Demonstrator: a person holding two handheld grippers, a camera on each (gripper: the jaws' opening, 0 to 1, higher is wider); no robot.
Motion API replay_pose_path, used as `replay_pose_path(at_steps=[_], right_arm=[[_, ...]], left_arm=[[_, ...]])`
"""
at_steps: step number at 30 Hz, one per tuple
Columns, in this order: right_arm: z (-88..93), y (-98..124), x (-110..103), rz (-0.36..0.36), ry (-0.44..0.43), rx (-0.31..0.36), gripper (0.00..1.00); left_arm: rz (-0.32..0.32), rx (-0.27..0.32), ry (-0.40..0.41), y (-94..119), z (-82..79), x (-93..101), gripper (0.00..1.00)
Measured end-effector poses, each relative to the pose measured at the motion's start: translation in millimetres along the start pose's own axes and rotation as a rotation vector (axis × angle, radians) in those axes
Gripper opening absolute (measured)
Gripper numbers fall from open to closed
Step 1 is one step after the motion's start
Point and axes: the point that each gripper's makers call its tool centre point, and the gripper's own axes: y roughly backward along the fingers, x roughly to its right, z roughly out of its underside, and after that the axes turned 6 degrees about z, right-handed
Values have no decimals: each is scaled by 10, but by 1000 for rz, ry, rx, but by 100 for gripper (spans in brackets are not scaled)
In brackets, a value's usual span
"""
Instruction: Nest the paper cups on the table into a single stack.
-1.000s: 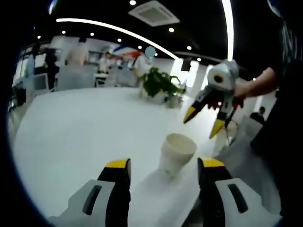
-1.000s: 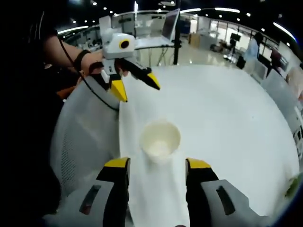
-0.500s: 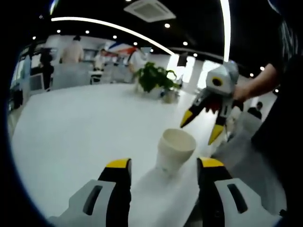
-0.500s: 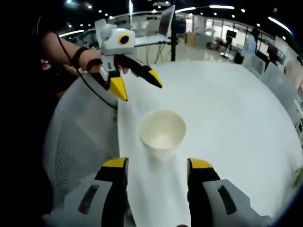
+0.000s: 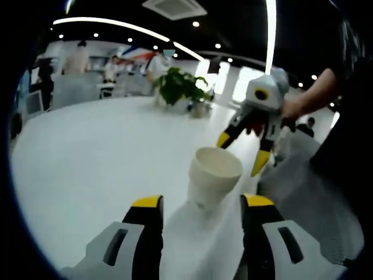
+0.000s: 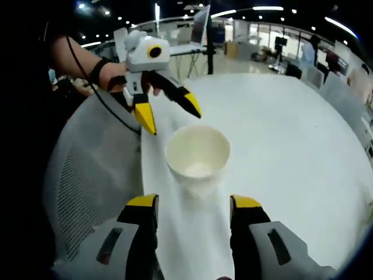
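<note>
A white paper cup (image 5: 213, 175) stands upright near the edge of the white round table (image 5: 87, 157). In the left gripper view my left gripper (image 5: 201, 204) is open, its yellow-tipped jaws on either side of the cup's base, just short of it. Beyond the cup, my right gripper (image 5: 241, 153) hangs open in a person's hand, tips pointing down at the rim. In the right gripper view the same cup (image 6: 197, 157) sits just ahead of my open right gripper (image 6: 194, 203). My left gripper (image 6: 169, 114) is open behind the cup.
A white mesh chair back (image 6: 87, 175) stands against the table edge beside the cup and also appears as mesh chair (image 5: 309, 198). A potted plant (image 5: 178, 87) sits at the table's far side. People and desks are far behind. A laptop on a stand (image 6: 204, 26) lies beyond the table.
Both grippers have closed in on the cup, which looms larger in both views. Both stay open and the cup has not moved on the table.
</note>
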Motion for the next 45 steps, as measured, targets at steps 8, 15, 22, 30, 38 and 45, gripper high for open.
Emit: replay_pose_path(at_steps=[8, 15, 22, 30, 38, 45], right_arm=[[1, -117, 54, -4, -8, 3, 46], [17, -180, 63, -13, -8, -1, 45], [5, -227, 61, -19, 1, -1, 45], [-28, -252, 73, -26, 27, 5, 40], [-109, -255, 84, -34, 42, 23, 36], [-164, -316, 32, -53, 46, 40, 39]], left_arm=[[35, -28, -15, -103, 42, -35, 51], [56, -48, -16, -151, 84, -60, 52], [77, -69, -30, -196, 140, -50, 51], [101, -66, -69, -273, 62, -9, 50], [131, -85, -118, -313, 26, 14, 45], [155, -93, -139, -393, 22, 68, 42]])
